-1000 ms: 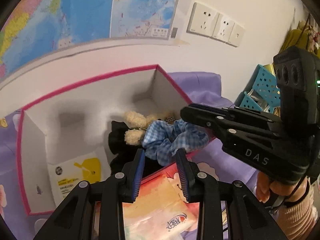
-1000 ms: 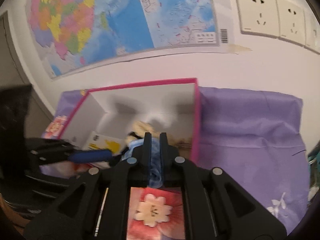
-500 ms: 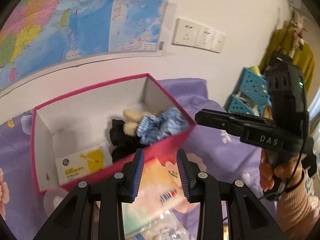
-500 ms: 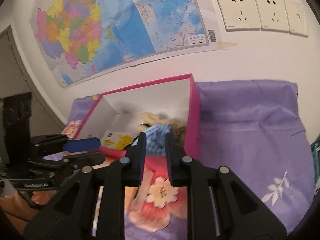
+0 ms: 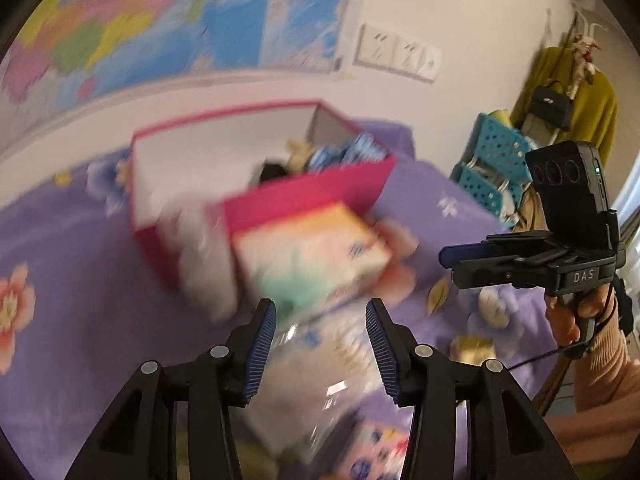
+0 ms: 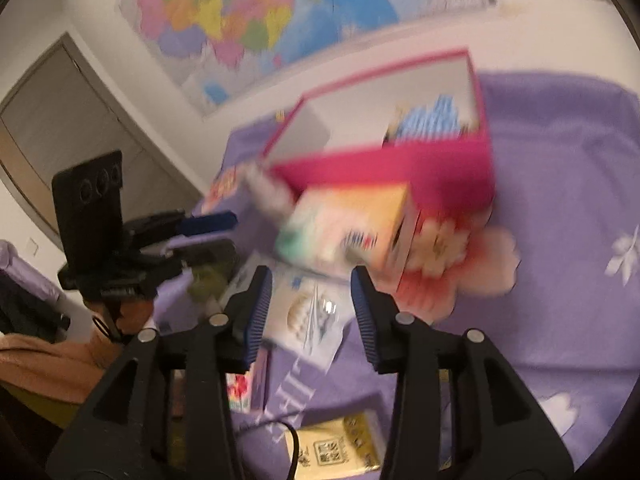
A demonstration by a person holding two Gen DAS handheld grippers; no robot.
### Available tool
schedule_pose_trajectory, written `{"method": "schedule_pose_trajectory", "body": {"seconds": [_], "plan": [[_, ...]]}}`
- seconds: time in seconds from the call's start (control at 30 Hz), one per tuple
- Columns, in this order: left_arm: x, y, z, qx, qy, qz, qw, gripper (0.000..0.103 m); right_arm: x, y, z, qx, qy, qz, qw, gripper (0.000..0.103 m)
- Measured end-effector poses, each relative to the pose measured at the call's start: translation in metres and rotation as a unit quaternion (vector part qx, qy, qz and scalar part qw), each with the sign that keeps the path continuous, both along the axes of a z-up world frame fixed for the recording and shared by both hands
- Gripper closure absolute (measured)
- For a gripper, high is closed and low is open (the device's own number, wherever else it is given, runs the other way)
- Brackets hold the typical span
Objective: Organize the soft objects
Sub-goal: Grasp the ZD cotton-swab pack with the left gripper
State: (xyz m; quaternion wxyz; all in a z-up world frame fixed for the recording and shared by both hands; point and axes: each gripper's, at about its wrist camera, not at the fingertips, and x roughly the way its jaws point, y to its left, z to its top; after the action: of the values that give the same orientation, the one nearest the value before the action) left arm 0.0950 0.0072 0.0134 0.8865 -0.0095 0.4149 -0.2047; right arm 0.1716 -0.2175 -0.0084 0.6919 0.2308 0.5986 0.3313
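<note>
A pink-rimmed box [image 5: 304,196] [image 6: 384,172] stands on the purple cloth, holding a blue checked scrunchie [image 5: 352,152] [image 6: 432,124], a cream plush toy [image 5: 298,148] and a black soft item [image 5: 272,170]. A colourful tissue pack [image 5: 312,252] [image 6: 348,224] lies against the box's near wall. My left gripper [image 5: 320,344] hovers short of the pack, jaws opening, nothing between them. My right gripper [image 6: 312,308] also has its jaws opening and empty, above a clear plastic packet [image 6: 308,312]. Each gripper shows in the other's view: the right gripper [image 5: 456,262], the left gripper [image 6: 216,232].
A purple flowered cloth [image 6: 560,184] covers the surface. A yellow card with a QR code [image 6: 340,448] and small printed packets [image 5: 376,448] lie near me. Turquoise baskets [image 5: 496,164] and a hanging yellow garment [image 5: 560,92] stand right. A map [image 6: 256,12] hangs behind.
Both grippers have pulled back from the box and opened. The right gripper has let go of the blue scrunchie, which now lies in the box. The views are motion-blurred.
</note>
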Motion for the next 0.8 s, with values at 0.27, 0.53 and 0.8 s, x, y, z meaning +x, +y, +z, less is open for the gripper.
{"method": "schedule_pose_trajectory", "body": {"seconds": [0.27, 0.53, 0.8], "plan": [[-0.006, 0.020, -0.041, 0.031, 0.064, 0.032, 0.9970, 0.055, -0.013, 0.031, -0.049, -0.012, 0.076, 0.029, 0.997, 0.059], [-0.002, 0.013, -0.048, 0.056, 0.086, 0.004, 0.9947, 0.048, -0.019, 0.035, -0.061, -0.024, 0.075, 0.020, 0.997, 0.064], [0.018, 0.005, -0.058, 0.076, 0.114, -0.020, 0.9904, 0.050, -0.025, 0.033, -0.059, -0.025, 0.067, 0.015, 0.997, 0.086]]}}
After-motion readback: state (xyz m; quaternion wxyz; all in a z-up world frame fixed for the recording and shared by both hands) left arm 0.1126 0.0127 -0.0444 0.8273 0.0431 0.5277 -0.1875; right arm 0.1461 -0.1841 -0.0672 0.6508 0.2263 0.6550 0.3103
